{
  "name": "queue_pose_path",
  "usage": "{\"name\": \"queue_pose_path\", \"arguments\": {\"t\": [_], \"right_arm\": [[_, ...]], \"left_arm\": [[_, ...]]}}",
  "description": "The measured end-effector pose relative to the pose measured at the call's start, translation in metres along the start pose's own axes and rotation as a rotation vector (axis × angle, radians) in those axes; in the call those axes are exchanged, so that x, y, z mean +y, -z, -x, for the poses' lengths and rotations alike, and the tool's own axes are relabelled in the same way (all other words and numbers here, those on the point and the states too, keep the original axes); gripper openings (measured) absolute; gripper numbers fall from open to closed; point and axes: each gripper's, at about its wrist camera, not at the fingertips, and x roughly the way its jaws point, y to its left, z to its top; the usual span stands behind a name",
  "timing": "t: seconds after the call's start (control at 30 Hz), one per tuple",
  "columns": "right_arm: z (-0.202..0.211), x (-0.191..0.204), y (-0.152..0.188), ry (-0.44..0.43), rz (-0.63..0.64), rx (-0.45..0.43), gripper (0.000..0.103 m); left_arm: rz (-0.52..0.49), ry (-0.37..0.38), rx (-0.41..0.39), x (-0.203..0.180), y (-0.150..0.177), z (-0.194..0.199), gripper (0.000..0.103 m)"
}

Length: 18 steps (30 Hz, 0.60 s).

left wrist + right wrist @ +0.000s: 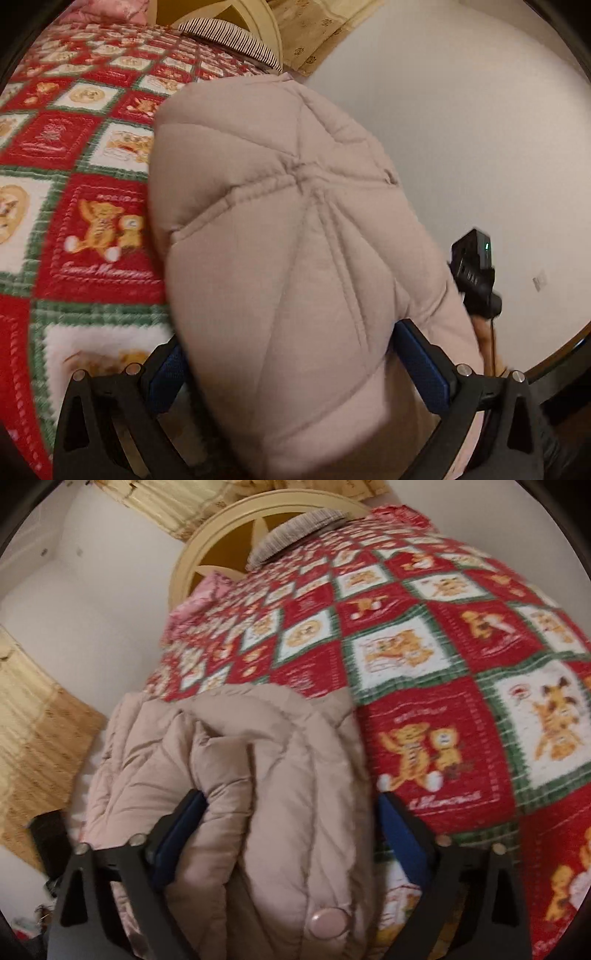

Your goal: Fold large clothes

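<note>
My left tool (295, 369) was pinching a thick bunch of the puffy beige jacket (295, 240) between its blue pads (424, 365), and my right tool (291, 845) clamped another bundle of it, snap button (327, 925) toward the lens. I judged both grips served to lift the jacket off the bed for a fold; it hung over the bed's edge above the red teddy-bear quilt (443, 664). The left view alone showed the other rig (476, 277) against the white wall (461, 129); the right alone showed the cream headboard (221, 528).
</note>
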Motion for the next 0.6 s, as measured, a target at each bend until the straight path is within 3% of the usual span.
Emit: {"name": "queue_pose_path", "arguments": {"t": [0.07,0.1,0.17,0.23,0.33,0.4,0.6], "right_arm": [[-0.004,0.001,0.001,-0.04,-0.005,0.017,0.082],[-0.006,0.003,0.002,-0.072,-0.018,0.034,0.068],[-0.003,0.012,0.004,-0.099,-0.008,0.035,0.053],[0.001,0.021,0.008,-0.109,-0.01,0.014,0.039],[0.008,0.034,0.012,-0.136,-0.019,-0.022,0.03],[0.007,0.052,0.015,-0.172,-0.015,-0.033,0.028],[-0.033,0.132,0.019,-0.307,0.005,-0.018,0.026]], "left_arm": [[-0.045,-0.027,-0.001,-0.008,-0.004,-0.003,0.102],[-0.062,-0.035,-0.005,-0.011,-0.005,-0.001,0.101],[-0.124,-0.049,-0.022,-0.02,-0.004,0.008,0.077],[-0.187,-0.059,-0.036,-0.027,-0.005,0.025,0.062],[-0.246,-0.093,-0.055,-0.036,-0.007,0.053,0.055],[-0.31,-0.136,-0.086,-0.039,-0.007,0.082,0.054],[-0.361,-0.269,-0.153,-0.014,-0.008,0.181,0.054]]}}
